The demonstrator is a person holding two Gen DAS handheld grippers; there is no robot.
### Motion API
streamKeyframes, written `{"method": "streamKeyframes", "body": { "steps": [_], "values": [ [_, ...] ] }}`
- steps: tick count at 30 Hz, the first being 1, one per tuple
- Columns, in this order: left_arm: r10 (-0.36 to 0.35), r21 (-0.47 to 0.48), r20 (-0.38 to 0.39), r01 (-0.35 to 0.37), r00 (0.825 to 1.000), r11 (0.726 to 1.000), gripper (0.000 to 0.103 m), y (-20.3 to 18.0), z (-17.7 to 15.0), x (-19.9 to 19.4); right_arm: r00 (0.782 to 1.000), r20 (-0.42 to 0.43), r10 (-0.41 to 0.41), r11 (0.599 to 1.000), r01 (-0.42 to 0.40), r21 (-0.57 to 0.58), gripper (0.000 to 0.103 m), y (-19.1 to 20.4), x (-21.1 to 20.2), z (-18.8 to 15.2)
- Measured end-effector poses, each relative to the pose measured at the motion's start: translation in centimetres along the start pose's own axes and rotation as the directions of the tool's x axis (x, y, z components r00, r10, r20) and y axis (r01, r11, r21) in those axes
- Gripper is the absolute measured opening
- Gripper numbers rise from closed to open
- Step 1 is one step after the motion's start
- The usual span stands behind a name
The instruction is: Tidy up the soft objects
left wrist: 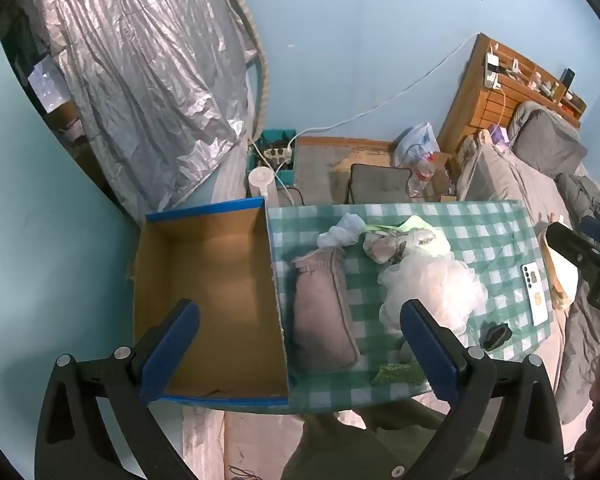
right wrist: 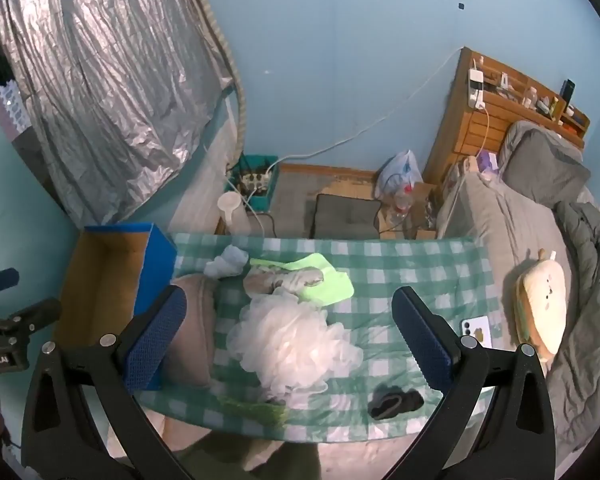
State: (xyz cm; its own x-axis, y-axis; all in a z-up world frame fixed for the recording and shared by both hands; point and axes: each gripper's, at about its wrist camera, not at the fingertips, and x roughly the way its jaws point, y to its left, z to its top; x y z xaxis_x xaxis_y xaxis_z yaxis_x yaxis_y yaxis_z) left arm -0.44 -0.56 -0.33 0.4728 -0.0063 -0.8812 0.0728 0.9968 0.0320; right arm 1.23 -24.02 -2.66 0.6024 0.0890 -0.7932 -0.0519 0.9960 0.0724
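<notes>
From the left wrist, the left gripper (left wrist: pixel 300 338) hangs with its jaws wide apart and nothing between the pads, straddling the near wall of the cardboard box (left wrist: pixel 220 280) and the grey pillow (left wrist: pixel 324 312) lying just right of the box. The white mesh sponge (left wrist: pixel 432 288) sits right of the pillow.

From the right wrist, the right gripper (right wrist: pixel 296 338) is likewise spread and empty above the mesh sponge (right wrist: pixel 292 344). What looks like a dark sock (right wrist: pixel 394 400) lies right of the sponge; the green cloth (right wrist: pixel 324 284) lies beyond it.
</notes>
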Motion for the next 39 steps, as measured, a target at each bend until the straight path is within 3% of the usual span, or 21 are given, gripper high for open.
{"method": "streamKeyframes", "body": {
  "steps": [39],
  "values": [
    [0.011, -0.009, -0.012, -0.011, 1.000, 1.000, 0.101, 0.5, 1.0, 0.8, 1.000, -0.006, 0.004, 1.000, -0.004, -0.014, 0.101, 0.2, 0.7, 1.1]
  ]
}}
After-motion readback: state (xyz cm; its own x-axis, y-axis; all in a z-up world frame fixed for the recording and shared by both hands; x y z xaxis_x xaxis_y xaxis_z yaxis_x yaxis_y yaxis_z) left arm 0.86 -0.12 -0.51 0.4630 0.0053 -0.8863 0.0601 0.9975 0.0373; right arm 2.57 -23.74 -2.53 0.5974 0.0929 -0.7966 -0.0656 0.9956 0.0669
